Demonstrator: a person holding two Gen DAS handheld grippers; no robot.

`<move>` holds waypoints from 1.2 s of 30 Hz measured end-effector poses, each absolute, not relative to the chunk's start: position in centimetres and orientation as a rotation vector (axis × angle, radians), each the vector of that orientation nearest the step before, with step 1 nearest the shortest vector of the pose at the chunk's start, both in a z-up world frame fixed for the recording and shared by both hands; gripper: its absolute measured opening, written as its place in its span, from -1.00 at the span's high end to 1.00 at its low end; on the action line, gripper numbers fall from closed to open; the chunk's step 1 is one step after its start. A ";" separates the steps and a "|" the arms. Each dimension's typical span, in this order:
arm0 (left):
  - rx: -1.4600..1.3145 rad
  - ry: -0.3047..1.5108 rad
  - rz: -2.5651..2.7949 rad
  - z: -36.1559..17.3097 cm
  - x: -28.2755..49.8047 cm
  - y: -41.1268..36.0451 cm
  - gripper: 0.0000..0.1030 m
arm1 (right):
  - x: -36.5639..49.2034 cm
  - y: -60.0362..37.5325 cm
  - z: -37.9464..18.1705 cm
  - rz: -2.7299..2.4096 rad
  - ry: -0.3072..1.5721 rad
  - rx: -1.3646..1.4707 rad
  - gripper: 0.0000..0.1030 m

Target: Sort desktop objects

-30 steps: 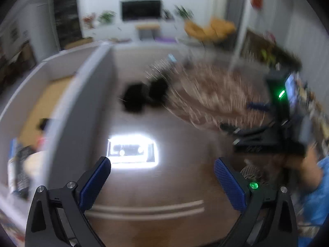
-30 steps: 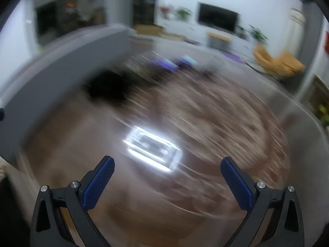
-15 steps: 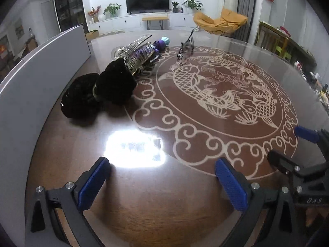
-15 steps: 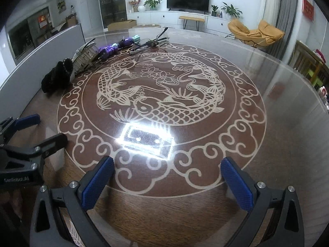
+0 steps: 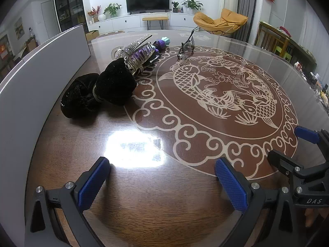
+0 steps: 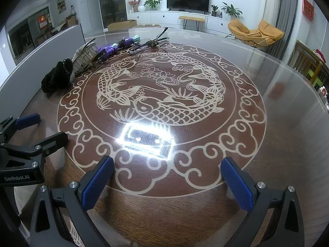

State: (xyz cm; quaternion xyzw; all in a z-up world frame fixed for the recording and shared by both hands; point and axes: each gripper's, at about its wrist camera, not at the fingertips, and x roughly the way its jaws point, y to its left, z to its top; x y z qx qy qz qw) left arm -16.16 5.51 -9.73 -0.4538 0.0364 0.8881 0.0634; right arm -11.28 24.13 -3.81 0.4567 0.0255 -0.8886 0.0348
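Step in hand, as judged: approach, no item grasped yet. The left gripper (image 5: 162, 177) and right gripper (image 6: 167, 177) hover low over the tabletop (image 6: 277, 144), jaws spread wide and empty. The items lie in a row at upper left of both views: black scrunchies (image 5: 98, 93), rhinestone hair clip (image 5: 136, 50), purple item (image 6: 109, 50), eyeglasses (image 5: 186, 48). Next move likely requires advancing one gripper to the nearest scrunchie, straddling it, then closing.

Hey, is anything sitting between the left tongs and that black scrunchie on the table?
Nothing visible. The left tongs are open and empty, and only bare glossy table with a light glare lies between them and the black scrunchie, nearest of the row.
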 end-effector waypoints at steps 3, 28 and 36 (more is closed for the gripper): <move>-1.371 0.110 2.682 -9.8 -16.1 5.4 -1.00 | -11.2 24.2 -3.8 -2.731 0.078 1.404 -1.00; -1.370 0.109 2.682 -9.8 -16.1 5.2 -1.00 | -11.3 24.2 -3.8 -2.732 0.078 1.403 -1.00; -1.370 0.109 2.681 -9.8 -16.0 5.2 -1.00 | -11.3 24.2 -3.9 -2.732 0.078 1.402 -1.00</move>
